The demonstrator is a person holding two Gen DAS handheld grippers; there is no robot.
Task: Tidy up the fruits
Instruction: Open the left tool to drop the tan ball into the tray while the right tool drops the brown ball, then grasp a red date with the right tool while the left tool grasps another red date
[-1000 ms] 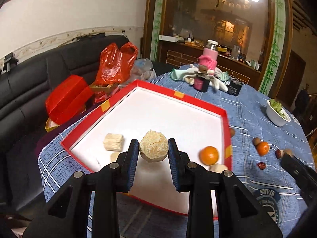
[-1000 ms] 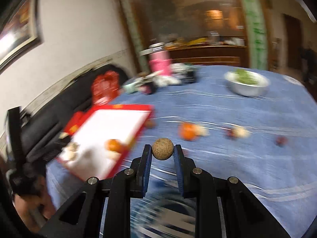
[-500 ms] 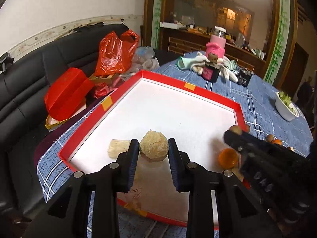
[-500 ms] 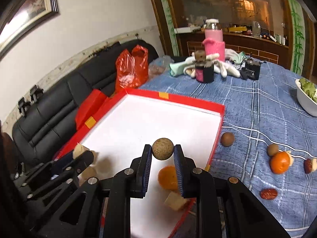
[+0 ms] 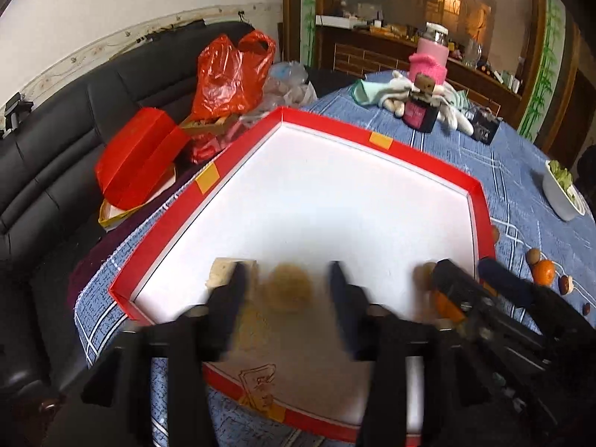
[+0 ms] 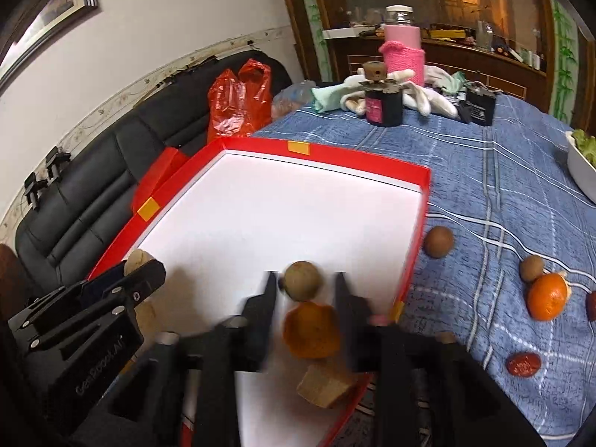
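Both grippers are over the red-rimmed tray (image 5: 383, 140), down at the bottom of each frame. The left gripper (image 5: 285, 290) has its jaws spread wide, and the rough tan lump (image 5: 288, 287) sits blurred in the gap between them, touching neither finger; whether it rests on the white floor of the tray or hangs just above it, I cannot tell. Just left of the left finger lies a pale block (image 5: 223, 272).

Over in the right wrist view, the right gripper (image 6: 306, 298) is wide apart too, with the small brown ball (image 6: 302, 280) loose between the fingertips, clear of both pads. Directly below it in the frame an orange (image 6: 312, 331) lies in the tray, and lower still a tan wedge (image 6: 324, 385) is tucked against the near red rim.

Outside the tray, on the blue checked tablecloth (image 6: 495, 171), more fruit is scattered at right of frame: a brown round one (image 6: 439, 241) just beside the tray wall, another brown one (image 6: 532, 268) touching a second orange (image 6: 547, 297), and a red date (image 6: 523, 364) lower down. A white bowl of greens (image 6: 581, 160) sits at the right edge, a pink-sleeved jar (image 6: 404, 50) at the top
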